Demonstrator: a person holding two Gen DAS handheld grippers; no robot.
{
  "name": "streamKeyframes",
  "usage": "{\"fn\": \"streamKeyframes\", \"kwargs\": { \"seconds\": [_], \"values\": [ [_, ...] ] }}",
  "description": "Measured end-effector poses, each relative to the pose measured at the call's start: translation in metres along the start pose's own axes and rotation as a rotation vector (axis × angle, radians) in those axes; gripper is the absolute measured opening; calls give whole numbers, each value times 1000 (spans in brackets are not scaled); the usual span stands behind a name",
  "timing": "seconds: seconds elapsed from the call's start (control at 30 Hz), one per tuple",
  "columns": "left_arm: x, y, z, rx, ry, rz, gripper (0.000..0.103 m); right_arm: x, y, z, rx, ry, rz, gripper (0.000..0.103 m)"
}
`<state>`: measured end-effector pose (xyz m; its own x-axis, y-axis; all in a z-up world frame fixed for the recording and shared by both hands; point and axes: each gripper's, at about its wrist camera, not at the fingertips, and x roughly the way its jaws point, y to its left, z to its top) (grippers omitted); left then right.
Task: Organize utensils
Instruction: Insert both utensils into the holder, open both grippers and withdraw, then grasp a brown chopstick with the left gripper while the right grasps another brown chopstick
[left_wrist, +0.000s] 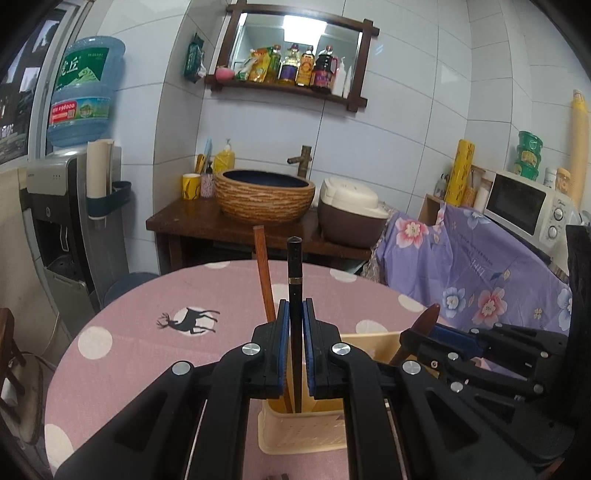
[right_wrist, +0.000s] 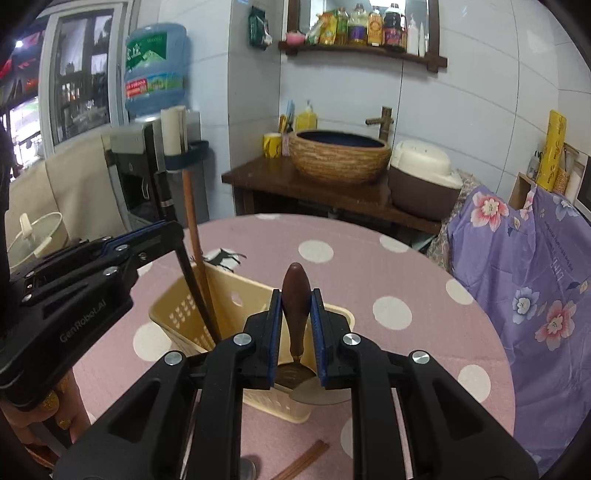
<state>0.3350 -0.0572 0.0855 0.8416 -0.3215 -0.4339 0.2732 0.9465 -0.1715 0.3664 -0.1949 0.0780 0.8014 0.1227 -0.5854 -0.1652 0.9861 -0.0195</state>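
Note:
In the left wrist view, my left gripper (left_wrist: 295, 310) is shut on a black chopstick (left_wrist: 294, 266) that stands upright. Its lower end is inside a cream slotted basket (left_wrist: 299, 432) on the table. A brown chopstick (left_wrist: 263, 266) leans in the same basket just left of it. In the right wrist view, my right gripper (right_wrist: 295, 295) is shut on the brown wooden handle of a utensil (right_wrist: 295, 291), whose lower metal end dips into the basket (right_wrist: 177, 314). The left gripper (right_wrist: 173, 236) is to its left and holds the black chopstick (right_wrist: 192, 280).
The basket stands on a round table with a pink dotted cloth (right_wrist: 406, 258). Loose brown chopsticks (right_wrist: 303, 461) lie near the front edge. A purple floral cover (right_wrist: 517, 277) is close on the right. A wooden sink counter (left_wrist: 207, 221) and a rice cooker (left_wrist: 351, 214) stand behind.

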Motion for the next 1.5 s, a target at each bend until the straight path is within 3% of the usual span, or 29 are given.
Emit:
{"fn": "streamKeyframes", "kwargs": {
  "seconds": [0.27,0.33,0.37,0.4,0.43,0.6,0.7,0.93,1.27,1.5],
  "values": [
    [-5,3,0,15,18,-4,10,0,-6,-2,26,-12,36,18],
    [-13,1,0,20,6,-14,22,-6,-8,-3,35,-37,45,22],
    [-19,1,0,21,-3,-20,29,-10,-8,-3,42,-52,48,30],
    [-26,0,-2,18,-16,-26,45,-17,-9,-5,52,-72,54,35],
    [-32,1,-4,12,-27,-30,52,-23,-9,-7,60,-89,57,40],
    [-59,8,-28,-14,2,-24,59,-67,-9,-32,92,-199,-8,49],
    [-71,23,-46,-58,37,-4,61,-89,-9,-57,119,-212,-26,50],
    [-80,49,-109,-97,175,62,57,-99,-8,-120,134,-104,-50,53],
    [-64,31,-176,-78,372,9,48,-53,11,-202,169,154,20,53],
    [-65,21,-182,-57,383,2,48,-45,45,-220,149,231,74,53]
  ]
}}
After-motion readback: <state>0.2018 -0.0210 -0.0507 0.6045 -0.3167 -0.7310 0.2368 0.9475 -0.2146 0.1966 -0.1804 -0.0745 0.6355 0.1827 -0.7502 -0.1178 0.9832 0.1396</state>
